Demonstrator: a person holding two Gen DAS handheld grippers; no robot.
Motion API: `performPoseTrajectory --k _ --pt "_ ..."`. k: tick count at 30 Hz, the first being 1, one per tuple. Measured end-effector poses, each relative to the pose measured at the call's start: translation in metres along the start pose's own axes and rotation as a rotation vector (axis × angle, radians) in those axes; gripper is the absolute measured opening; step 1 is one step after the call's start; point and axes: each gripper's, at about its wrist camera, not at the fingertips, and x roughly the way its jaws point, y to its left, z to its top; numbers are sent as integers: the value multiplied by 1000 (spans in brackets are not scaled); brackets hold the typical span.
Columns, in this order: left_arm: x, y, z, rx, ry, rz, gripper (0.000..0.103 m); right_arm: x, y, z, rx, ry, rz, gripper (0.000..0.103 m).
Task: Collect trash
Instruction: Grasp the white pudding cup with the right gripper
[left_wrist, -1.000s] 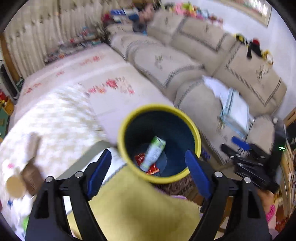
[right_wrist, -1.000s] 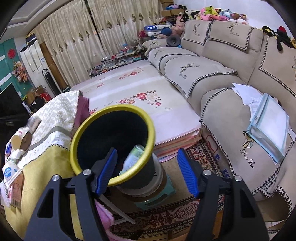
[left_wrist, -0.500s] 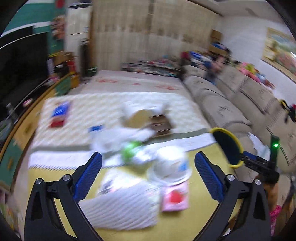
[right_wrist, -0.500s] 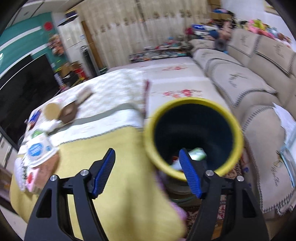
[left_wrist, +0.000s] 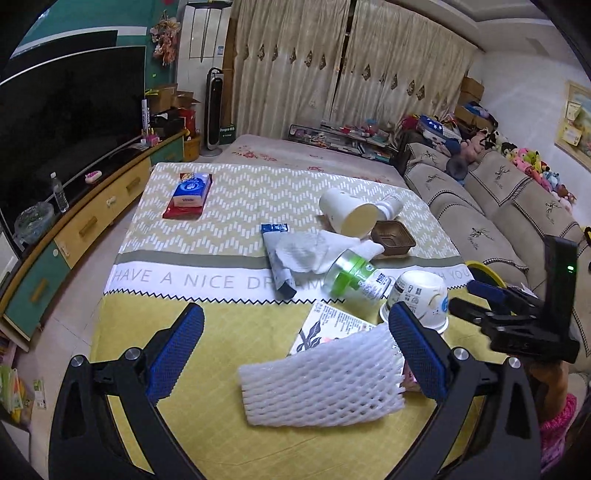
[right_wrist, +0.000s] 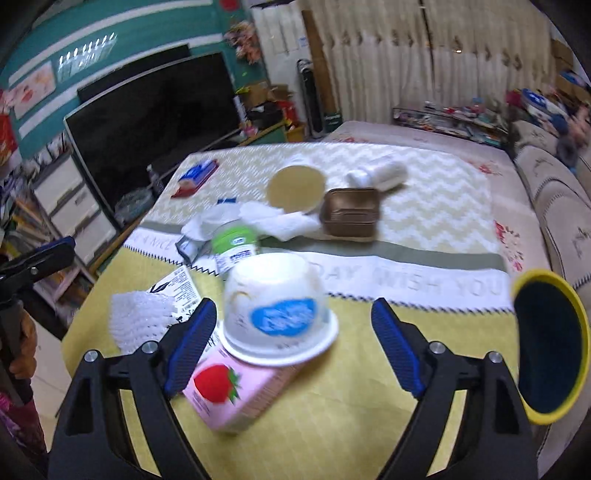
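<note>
Tablecloth (left_wrist: 221, 325) — foam net (left_wrist: 321, 384) between left fingers (left_wrist: 173, 347).

left wrist: above table's near edge, facing curtains | right wrist: lower, nearer | shared: upturned cup (left_wrist: 419, 297)

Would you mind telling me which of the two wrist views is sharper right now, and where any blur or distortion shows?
Left wrist view: sharp, the tablecloth lettering and white foam net mesh read clearly; fisheye bends the TV cabinet and curtains. Right wrist view: motion-blurred, the upside-down white cup label and pink strawberry carton smeared, the yellow-rimmed bin stretched at the edge.
</note>
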Motion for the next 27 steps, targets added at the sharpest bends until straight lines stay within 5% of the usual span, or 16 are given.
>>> performPoseTrajectory --k 15,27 --pt "7 -2 -12 -36 38 -20 98 59 10 7 -43 106 -17 80" --pt "18 -9 -16 -27 64 -30 98 10 -2 12 3 -23 -3 77"
